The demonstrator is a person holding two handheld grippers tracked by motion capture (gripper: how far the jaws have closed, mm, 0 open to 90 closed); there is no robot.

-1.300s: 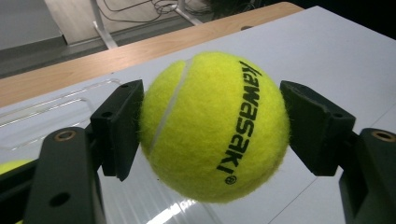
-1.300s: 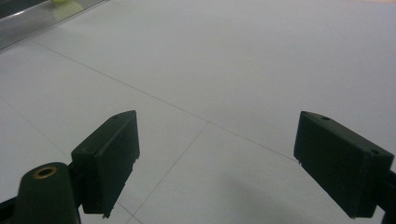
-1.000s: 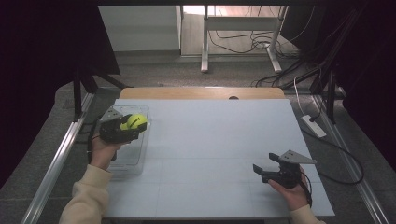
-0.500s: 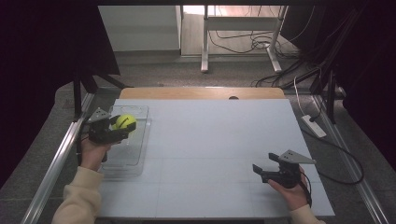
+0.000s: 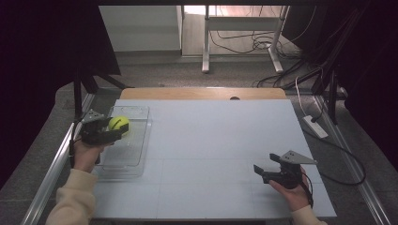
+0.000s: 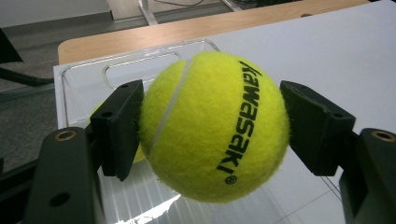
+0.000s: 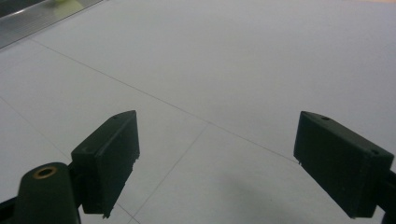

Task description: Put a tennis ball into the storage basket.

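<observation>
Over the clear plastic tray (image 5: 123,157) at far left, the left gripper (image 5: 110,132) clamps a yellow tennis ball (image 6: 212,125); the right gripper (image 5: 268,172) rests wide open, well apart.

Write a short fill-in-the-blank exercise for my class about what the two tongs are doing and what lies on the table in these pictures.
1. The left tongs are shut on a yellow ____ ball.
2. The word printed on the ball is ____.
3. The ball is held above a clear plastic ____.
4. The right tongs are ____, with nothing between their jaws.

Missing words: tennis; Kawasaki; tray; open
</observation>
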